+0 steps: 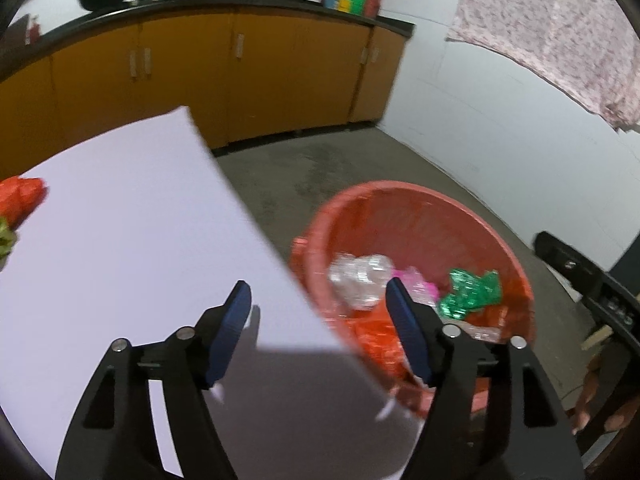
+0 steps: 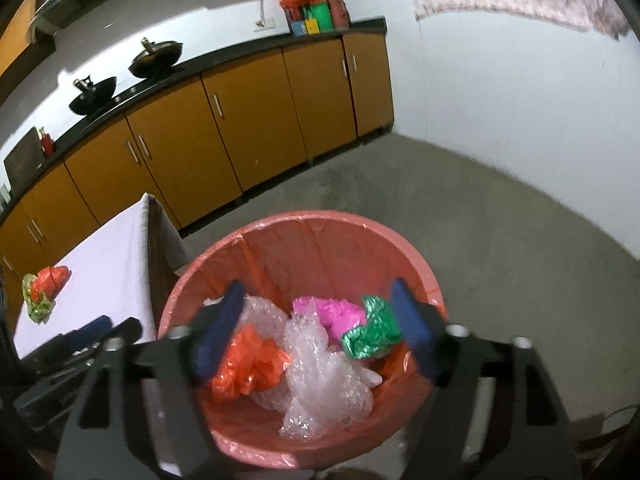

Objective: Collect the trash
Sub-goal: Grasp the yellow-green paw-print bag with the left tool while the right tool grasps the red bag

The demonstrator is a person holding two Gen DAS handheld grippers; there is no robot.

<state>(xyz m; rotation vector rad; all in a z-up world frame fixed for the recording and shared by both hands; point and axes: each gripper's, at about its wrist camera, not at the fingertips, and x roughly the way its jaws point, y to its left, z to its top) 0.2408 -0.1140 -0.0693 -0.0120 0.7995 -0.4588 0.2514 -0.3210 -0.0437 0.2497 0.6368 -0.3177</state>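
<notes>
A red bin (image 2: 320,232) with a red liner stands on the floor beside the white table (image 2: 108,264). In it lie clear bubble wrap (image 2: 320,380), an orange bag (image 2: 252,364), a pink wrapper (image 2: 328,312) and a green wrapper (image 2: 372,332). My right gripper (image 2: 320,320) is open and empty above the bin. My left gripper (image 1: 320,304) is open and empty over the table's corner (image 1: 160,280), with the bin (image 1: 420,208) to its right. A crumpled orange and green wrapper (image 2: 44,288) lies on the table's far left; it also shows in the left wrist view (image 1: 16,204).
Orange cabinets (image 2: 240,128) under a black counter run along the back wall, with two woks (image 2: 156,60) and a bag of boxes (image 2: 316,8) on top. Grey floor (image 2: 500,240) lies around the bin. A dark chair (image 1: 592,292) stands right of the bin.
</notes>
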